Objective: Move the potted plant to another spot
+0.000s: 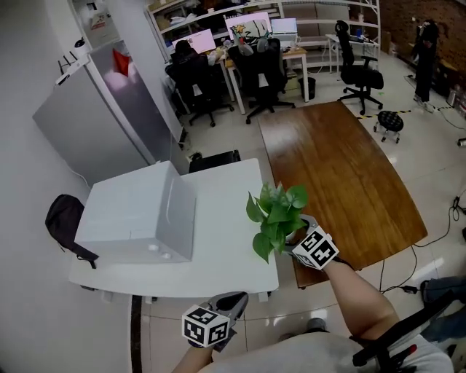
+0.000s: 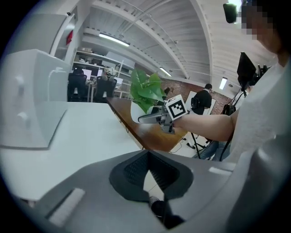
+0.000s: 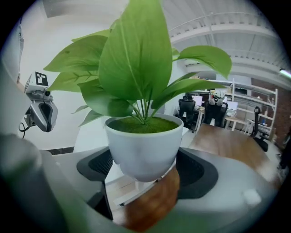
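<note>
We saw a white bench [image 1: 218, 244] left of the right gripper [image 1: 295, 234], with a white box [image 1: 138, 215] on it. Beyond the gripper a brown wooden table [image 1: 342, 182] stood on a pale tiled floor [image 1: 437, 146]. Farther off were black office chairs [image 1: 357, 65], lit monitors [image 1: 247, 25] and a brick wall [image 1: 404, 22].

White pot [image 3: 143, 145] of leafy plant clamped between right gripper [image 3: 145, 170] jaws, seemingly clear of the blurred brown tabletop [image 3: 150, 205] beneath; left gripper [image 3: 42, 113] far left, chairs [image 3: 187, 111] behind.
</note>
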Available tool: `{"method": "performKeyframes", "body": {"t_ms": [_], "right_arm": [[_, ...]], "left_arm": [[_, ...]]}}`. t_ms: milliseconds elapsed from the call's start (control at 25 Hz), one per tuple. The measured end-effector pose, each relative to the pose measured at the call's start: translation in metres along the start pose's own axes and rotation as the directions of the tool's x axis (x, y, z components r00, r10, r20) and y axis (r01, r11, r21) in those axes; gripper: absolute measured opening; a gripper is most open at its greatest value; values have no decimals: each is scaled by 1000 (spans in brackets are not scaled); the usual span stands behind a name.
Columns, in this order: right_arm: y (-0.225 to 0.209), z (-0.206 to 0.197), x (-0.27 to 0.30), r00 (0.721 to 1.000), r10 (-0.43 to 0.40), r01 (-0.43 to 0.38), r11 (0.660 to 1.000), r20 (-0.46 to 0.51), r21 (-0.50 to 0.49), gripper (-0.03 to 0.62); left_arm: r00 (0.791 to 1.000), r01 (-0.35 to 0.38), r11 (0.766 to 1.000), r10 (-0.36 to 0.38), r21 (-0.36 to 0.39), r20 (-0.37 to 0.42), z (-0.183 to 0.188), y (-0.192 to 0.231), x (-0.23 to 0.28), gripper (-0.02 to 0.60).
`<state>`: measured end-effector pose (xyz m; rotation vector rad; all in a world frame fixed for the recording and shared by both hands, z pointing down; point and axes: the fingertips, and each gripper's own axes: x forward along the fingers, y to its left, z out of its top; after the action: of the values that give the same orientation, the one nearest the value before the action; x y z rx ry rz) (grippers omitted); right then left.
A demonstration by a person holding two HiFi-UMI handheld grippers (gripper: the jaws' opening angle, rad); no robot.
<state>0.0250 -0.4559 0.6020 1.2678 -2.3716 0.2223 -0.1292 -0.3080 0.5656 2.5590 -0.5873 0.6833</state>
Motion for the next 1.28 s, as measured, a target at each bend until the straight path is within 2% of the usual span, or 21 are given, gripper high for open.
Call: {"method": "performKeyframes", "body": {"t_ms": [240,520,960,1280], "right_arm": [[-56,-27,-69,990,-143,144,988,-17,58,436],[-104,-62,-136,965,-260,262,959,-38,105,436],[-162,-110,-226,934,-351,358,920,-68,157,436],[-191,-143,-271,916,-391,401,895,-91,193,436]], "left_arm": [[991,132,989,-132,71,-10,28,-36,48,0],[973,232,964,-228,129,-42,47,-74,97,0],[945,326,931,-313,165,-100,73,-144,168,0],[923,378,907,-357,183,-141,85,-183,211,0]]}}
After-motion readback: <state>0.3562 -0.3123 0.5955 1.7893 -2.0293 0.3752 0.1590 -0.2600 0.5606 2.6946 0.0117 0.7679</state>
